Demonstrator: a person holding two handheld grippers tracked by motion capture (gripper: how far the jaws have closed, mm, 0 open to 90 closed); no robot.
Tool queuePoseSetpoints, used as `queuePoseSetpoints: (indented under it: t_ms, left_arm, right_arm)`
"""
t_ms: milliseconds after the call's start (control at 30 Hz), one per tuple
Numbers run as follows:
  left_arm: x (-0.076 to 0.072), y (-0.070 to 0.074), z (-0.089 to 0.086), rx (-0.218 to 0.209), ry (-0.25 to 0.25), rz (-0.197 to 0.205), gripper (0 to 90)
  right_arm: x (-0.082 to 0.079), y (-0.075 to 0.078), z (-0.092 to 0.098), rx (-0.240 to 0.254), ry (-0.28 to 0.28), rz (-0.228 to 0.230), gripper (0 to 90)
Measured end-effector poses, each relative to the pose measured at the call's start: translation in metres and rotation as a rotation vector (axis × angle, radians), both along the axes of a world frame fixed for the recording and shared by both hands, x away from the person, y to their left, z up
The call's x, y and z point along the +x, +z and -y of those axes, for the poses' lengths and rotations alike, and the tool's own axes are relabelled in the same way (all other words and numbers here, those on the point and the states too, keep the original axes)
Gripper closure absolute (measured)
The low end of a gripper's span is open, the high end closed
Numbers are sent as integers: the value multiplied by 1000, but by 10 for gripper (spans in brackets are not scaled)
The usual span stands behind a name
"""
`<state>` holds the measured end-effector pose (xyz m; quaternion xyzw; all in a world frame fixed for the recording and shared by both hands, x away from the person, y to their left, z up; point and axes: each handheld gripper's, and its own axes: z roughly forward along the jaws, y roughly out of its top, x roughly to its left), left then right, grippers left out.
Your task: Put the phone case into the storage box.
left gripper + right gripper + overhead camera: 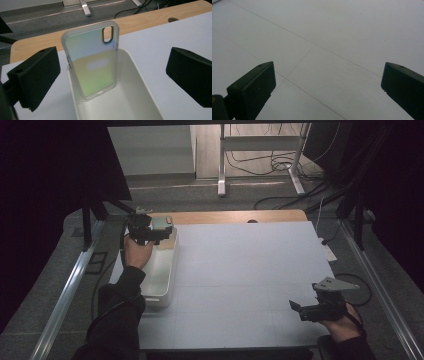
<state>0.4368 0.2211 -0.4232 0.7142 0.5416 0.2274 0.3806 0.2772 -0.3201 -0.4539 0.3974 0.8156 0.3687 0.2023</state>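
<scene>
Both grippers' fingers wide apart; phone case (91, 60) leaning in tray (135, 100), unheld.

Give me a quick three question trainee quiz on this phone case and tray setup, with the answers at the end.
1. True or false: the left claw is clamped on the phone case.
2. Where does the phone case stand? A) flat on the white board B) leaning in the white tray C) on the wooden table edge
3. Fill in: the right claw hovers, jaws apart, over the bare white ____.

Key: 1 false, its jaws are wide apart; 2 B; 3 board.
</scene>
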Motion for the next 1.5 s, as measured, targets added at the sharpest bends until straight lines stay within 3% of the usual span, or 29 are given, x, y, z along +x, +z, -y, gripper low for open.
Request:
queuePoseSetpoints:
  t_ms: [600, 767, 1500]
  left_arm:
    - [-9, -3, -2, -8, -96, 22, 24]
    - [-11, -6, -6, -47, -132, 26, 23]
    - [-29, -6, -11, -79, -176, 39, 0]
  right_arm:
    - [1, 0, 1, 0, -16, -16, 0]
    - [1, 0, 2, -2, -26, -27, 0]
    - [1, -1, 0, -16, -29, -27, 0]
